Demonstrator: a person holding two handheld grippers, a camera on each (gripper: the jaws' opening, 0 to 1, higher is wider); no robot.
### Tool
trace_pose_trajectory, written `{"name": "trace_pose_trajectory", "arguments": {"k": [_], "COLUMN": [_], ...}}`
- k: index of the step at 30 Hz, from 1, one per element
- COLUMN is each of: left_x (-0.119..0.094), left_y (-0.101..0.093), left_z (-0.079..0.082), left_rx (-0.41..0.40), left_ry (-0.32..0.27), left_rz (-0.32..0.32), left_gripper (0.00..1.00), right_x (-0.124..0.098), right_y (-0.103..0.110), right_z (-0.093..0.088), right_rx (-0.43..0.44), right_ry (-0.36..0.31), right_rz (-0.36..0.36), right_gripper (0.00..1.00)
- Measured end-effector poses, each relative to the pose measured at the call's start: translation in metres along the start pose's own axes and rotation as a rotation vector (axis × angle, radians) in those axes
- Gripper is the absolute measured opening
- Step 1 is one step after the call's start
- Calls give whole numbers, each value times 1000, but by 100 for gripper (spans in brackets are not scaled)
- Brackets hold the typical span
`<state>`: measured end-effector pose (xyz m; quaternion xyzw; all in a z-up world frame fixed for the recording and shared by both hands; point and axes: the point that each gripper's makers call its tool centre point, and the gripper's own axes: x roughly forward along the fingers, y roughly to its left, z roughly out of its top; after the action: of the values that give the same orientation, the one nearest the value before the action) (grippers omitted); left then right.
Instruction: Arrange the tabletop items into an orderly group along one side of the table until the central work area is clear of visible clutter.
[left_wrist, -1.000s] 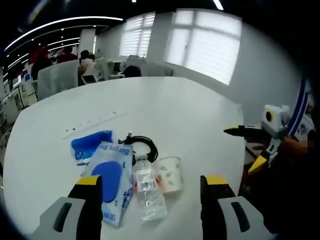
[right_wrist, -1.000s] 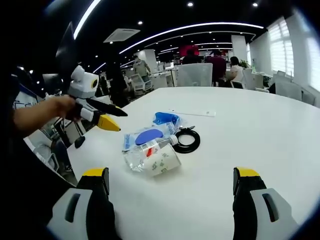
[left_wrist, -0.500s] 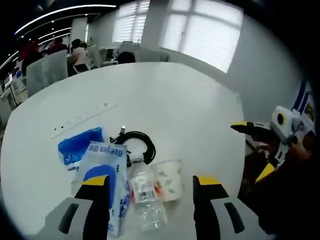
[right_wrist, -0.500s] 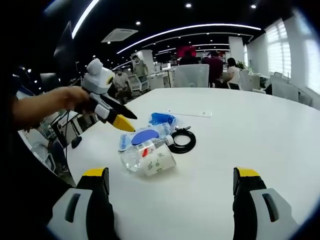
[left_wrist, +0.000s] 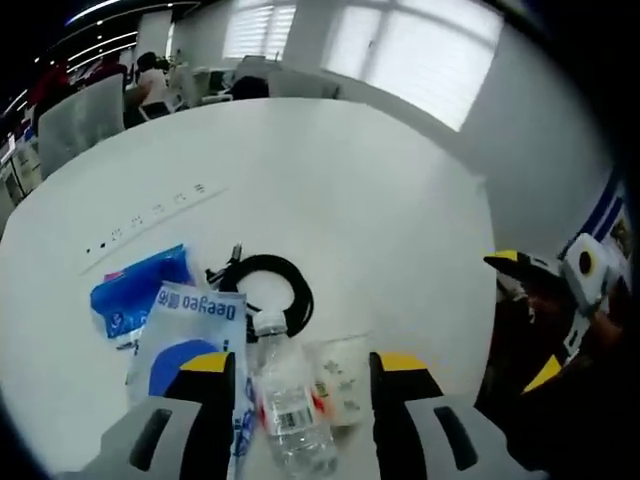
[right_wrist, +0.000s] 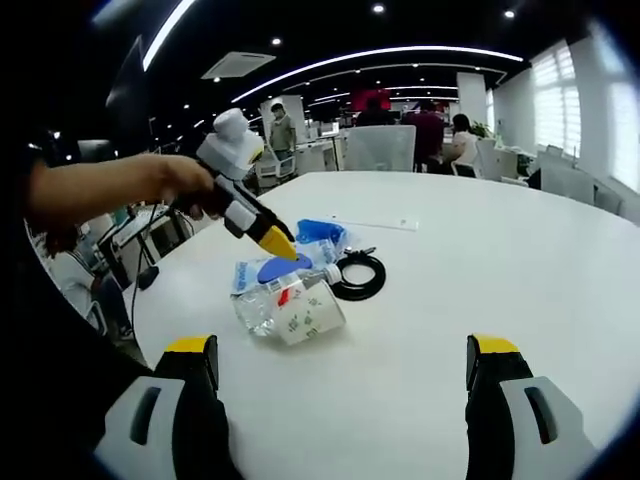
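Clutter sits bunched on the white table (left_wrist: 380, 200), best placed from the plastic bottle (left_wrist: 290, 410): left of it the blue-printed packet (left_wrist: 190, 335) and blue pouch (left_wrist: 135, 295), beyond its cap the black cable coil (left_wrist: 270, 290), at its right the paper cup (left_wrist: 340, 370). Left gripper (left_wrist: 295, 362), jaws apart, hovers straddling the bottle, seemingly starting a pick; next, descend and close. Right gripper (right_wrist: 340, 348) waits wide.

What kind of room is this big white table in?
Most likely an open-plan office. Beyond the white table stand rows of desks and office chairs with people at them, long strip lights curve across a dark ceiling, and large windows with blinds line one wall.
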<state>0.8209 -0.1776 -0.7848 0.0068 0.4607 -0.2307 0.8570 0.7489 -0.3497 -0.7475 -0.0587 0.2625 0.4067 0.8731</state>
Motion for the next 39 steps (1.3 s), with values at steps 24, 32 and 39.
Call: {"name": "trace_pose_trajectory", "arguments": {"k": [24, 32, 39], "left_x": [45, 59, 69], "left_y": [7, 16, 29], "left_z": [6, -2, -8], "left_rx": [-56, -69, -107], "left_ry": [229, 327, 378], "left_rz": [-35, -28, -12], "left_gripper": [34, 25, 19], "right_x": [-1, -2, -1], "right_y": [-19, -27, -28], "right_z": [-2, -5, -7], "right_rx": [3, 33, 43], "right_ry": [15, 10, 10], "right_rz": [-22, -46, -50], "right_gripper": [100, 100, 100]}}
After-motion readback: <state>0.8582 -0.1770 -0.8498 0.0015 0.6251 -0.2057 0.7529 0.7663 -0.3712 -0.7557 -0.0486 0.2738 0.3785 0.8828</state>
